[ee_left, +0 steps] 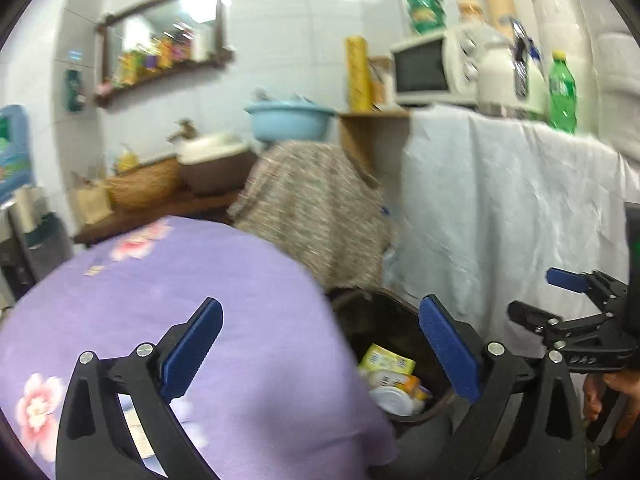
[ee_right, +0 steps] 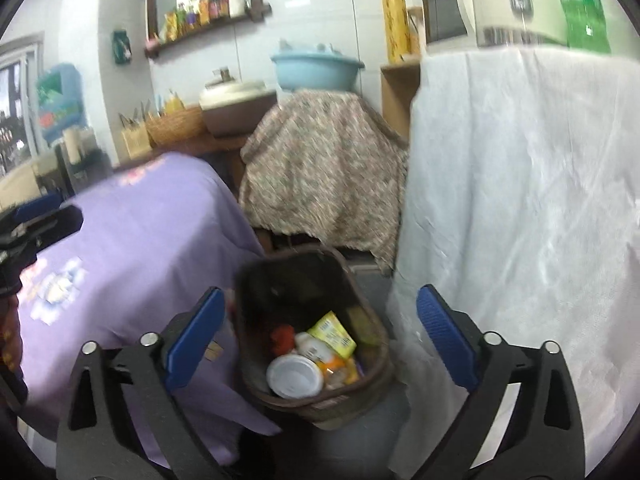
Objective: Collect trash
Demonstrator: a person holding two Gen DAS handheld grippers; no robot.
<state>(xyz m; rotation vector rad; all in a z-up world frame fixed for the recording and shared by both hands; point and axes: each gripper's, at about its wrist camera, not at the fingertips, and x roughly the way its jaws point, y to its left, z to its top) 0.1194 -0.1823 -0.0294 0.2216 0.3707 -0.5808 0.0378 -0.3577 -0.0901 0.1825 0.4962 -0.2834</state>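
Observation:
A dark brown trash bin [ee_right: 362, 316] stands on the floor between a purple-clothed table and a white-clothed table. Inside it lie a yellow packet [ee_right: 332, 334], a white round lid [ee_right: 295, 376], a red piece [ee_right: 282, 338] and orange wrappers. The bin also shows in the left wrist view [ee_left: 384, 312], partly hidden by the purple cloth. My right gripper [ee_right: 320, 344] is open and empty above the bin. My left gripper [ee_left: 320, 352] is open and empty over the purple table's edge. The right gripper shows in the left wrist view [ee_left: 536, 300] at the far right.
A purple flowered tablecloth [ee_right: 140, 240] lies left. A white cloth [ee_right: 520, 200] drapes the right table, with a kettle [ee_left: 504, 80], a green bottle [ee_left: 562, 92] and a microwave [ee_left: 428, 68] on top. A patterned cloth [ee_right: 324, 168] covers a stand behind, with a blue basin [ee_right: 316, 68].

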